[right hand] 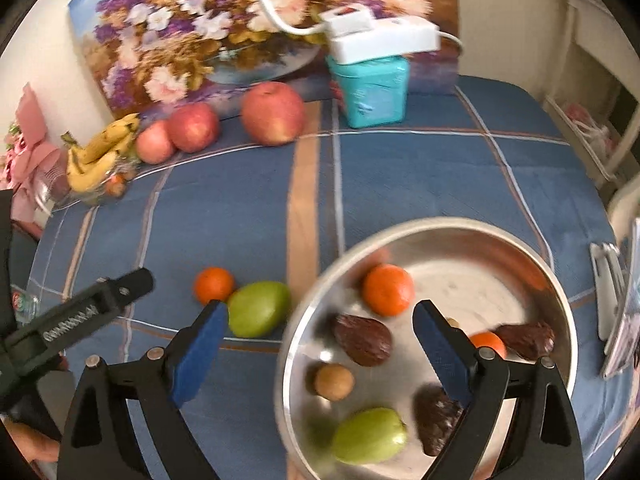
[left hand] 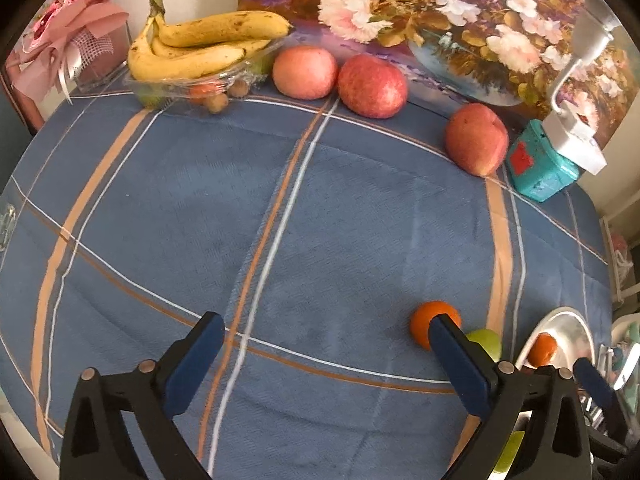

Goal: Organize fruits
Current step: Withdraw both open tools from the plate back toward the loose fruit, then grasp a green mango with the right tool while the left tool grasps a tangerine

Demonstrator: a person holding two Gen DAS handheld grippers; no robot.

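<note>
Both jaws released, nothing held; my right gripper (right hand: 320, 336) over the round steel bowl (right hand: 472, 228), next grab small orange tangerine (right hand: 214, 285) near the tablecloth's (right hand: 240, 208) front edge.

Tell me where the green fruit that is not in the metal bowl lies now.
In the right wrist view the green fruit lies on the blue checked cloth, just left of the metal bowl and touching the small orange on its far left.

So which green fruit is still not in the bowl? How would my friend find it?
Find the big silver bowl on the blue checked tablecloth. Just left of its rim, on the cloth, two fruits sit touching. It is the green fruit next to the small orange, and the only green one outside the bowl.
</note>
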